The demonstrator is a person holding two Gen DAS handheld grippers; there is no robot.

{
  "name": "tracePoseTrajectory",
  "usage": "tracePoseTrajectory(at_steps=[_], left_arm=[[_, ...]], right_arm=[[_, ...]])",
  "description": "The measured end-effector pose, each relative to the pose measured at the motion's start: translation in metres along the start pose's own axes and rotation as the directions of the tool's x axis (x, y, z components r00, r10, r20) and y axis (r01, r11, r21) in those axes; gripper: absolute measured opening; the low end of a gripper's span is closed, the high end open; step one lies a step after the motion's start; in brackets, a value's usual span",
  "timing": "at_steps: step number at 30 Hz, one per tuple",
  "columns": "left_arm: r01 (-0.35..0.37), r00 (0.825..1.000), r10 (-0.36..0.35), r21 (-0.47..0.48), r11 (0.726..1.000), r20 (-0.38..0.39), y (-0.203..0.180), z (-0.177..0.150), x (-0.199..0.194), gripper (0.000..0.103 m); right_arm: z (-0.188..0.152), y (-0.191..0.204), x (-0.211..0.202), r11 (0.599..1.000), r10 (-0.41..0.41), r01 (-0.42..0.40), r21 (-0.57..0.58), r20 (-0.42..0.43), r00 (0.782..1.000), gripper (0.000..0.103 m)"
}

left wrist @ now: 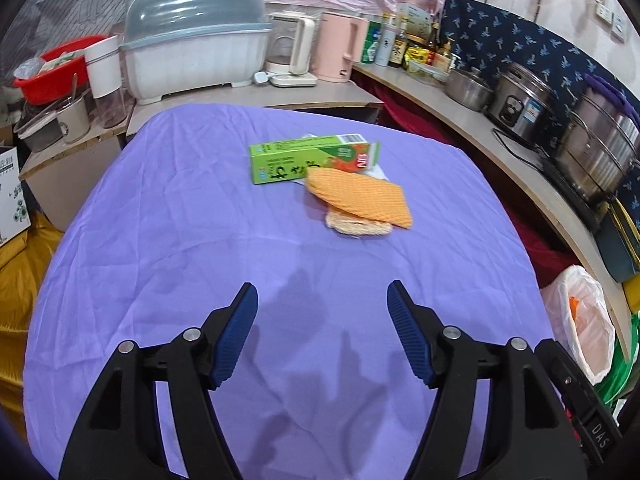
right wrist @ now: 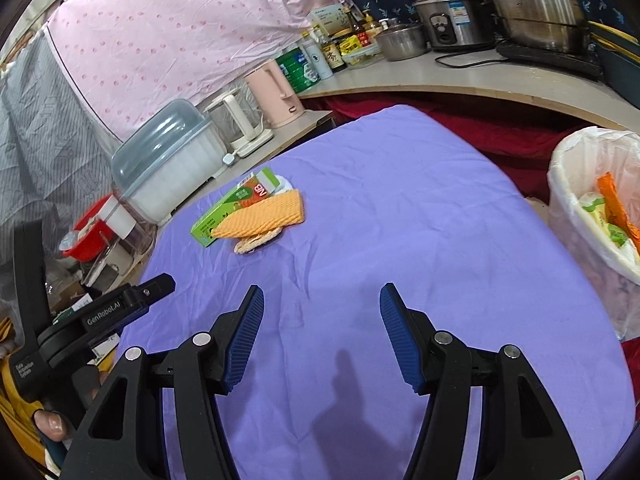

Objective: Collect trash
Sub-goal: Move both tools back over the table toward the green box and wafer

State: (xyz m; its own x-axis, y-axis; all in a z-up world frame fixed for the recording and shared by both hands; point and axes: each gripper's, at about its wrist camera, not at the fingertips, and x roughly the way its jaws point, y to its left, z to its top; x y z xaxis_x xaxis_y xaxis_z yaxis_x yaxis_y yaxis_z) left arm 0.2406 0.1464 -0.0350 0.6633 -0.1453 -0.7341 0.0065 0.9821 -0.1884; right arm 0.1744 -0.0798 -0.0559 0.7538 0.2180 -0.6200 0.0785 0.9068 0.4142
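Note:
On the purple tablecloth (left wrist: 180,208) lies a green carton (left wrist: 308,158) with an orange waffle-textured wrapper (left wrist: 360,200) leaning across its near end, and a pale woven piece (left wrist: 358,227) under that. The same pile shows in the right wrist view: carton (right wrist: 224,210), wrapper (right wrist: 264,216). My left gripper (left wrist: 322,300) hovers open over bare cloth, short of the pile. My right gripper (right wrist: 322,300) is open too, with nothing between its fingers; the pile lies ahead to its left. A bin lined with a white bag (right wrist: 576,176) stands off the table's right edge and holds orange and green scraps.
A counter (left wrist: 520,160) curves round the right with pots, a rice cooker and bottles. Behind the table stand a dish-rack box (left wrist: 192,48), a glass kettle and a pink kettle (left wrist: 340,48). The left handheld unit (right wrist: 100,316) and a finger show at the left in the right wrist view.

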Motion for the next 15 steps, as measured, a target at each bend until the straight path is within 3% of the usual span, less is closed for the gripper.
tracePoseTrajectory(at_steps=[7,15], left_arm=[[-0.010,1.000,0.010,-0.029,1.000,-0.013,0.015,0.021,0.028,0.070],[0.031,0.999,-0.033,-0.052,0.998,-0.042,0.008,0.051,0.074,0.075]], right_arm=[[0.007,0.017,0.038,1.000,0.014,-0.014,-0.021,-0.038,0.999,0.059],[0.019,0.023,0.071,0.999,0.022,-0.024,-0.028,-0.059,0.998,0.059]])
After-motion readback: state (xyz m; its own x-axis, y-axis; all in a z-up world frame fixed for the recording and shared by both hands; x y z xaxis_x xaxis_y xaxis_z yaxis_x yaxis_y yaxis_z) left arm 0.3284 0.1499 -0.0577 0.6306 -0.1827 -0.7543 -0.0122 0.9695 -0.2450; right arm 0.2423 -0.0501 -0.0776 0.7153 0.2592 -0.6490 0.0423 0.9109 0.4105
